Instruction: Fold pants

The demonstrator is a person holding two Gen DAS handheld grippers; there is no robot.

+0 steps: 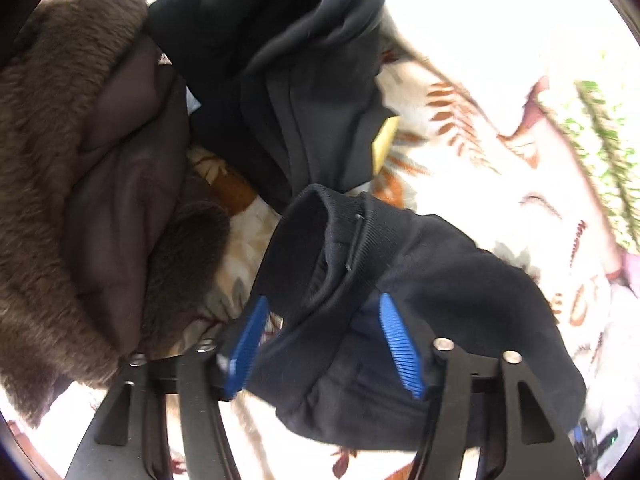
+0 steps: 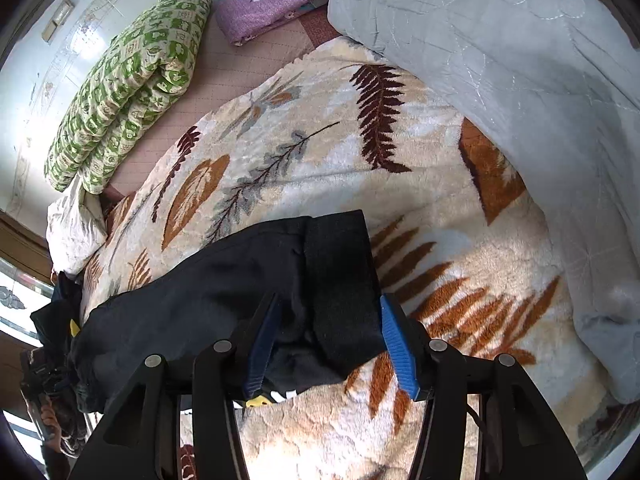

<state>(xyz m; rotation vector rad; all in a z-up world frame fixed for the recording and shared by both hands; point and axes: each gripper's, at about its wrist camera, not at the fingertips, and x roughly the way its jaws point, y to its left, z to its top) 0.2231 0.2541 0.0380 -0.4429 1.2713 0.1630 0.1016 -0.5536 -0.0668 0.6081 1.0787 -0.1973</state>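
Lying on leaf-print blanket [image 2: 320,152], dark pants [image 2: 224,280] between parted jaws

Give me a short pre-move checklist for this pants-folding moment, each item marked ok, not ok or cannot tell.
1. Left hand-held gripper has pants cloth between its fingers: ok, the ribbed cuff lies in the gap.
2. Left pads pressing on the cloth: not ok, the blue pads stand apart around it.
3. Right hand-held gripper over the pants: ok, a dark ribbed end sits between its fingers.
4. Right grip firm: cannot tell.
5. Leaf-print blanket ahead free for laying the fold: ok.
6. Brown fur-trimmed coat clear of the pants: not ok, it crowds the dark cloth in the left view.
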